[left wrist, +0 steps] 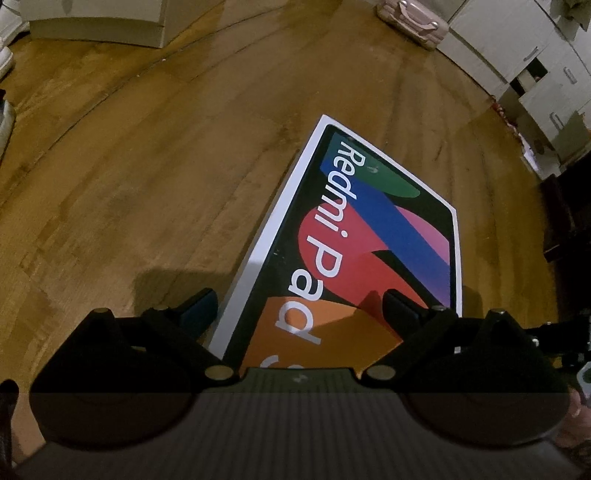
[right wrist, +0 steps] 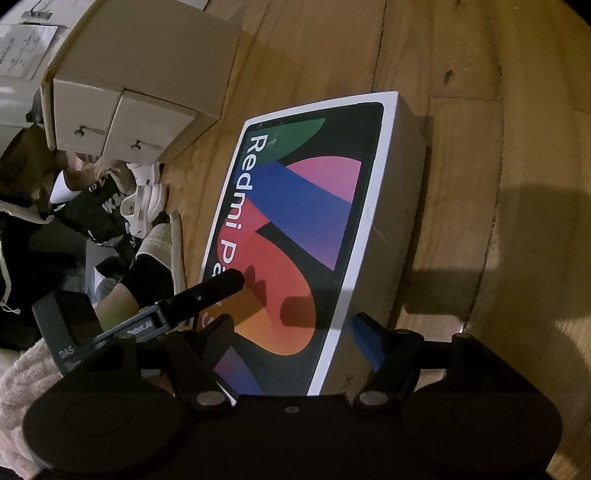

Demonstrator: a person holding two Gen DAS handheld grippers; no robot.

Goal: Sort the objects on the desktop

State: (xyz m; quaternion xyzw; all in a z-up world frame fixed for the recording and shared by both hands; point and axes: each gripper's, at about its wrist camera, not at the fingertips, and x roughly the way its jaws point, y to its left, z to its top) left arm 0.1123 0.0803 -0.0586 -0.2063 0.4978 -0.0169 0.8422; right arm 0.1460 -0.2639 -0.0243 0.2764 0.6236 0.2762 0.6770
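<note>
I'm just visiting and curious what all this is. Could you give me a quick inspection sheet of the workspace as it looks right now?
Surface: wooden plank surface, worn and bare around the box.
Job's things: one Redmi Pad box, lying flat, printed face up.
Clutter: nothing seen on the wood near the box.
Grippers: left gripper open, fingers straddling the box's near end; right gripper open, likewise astride the box; whether either touches it is unclear.
Cables: nothing seen.
Surroundings: white cabinets and a pink case at the far edge; cardboard drawer unit, shoes and dark clothing beside the wood.
</note>
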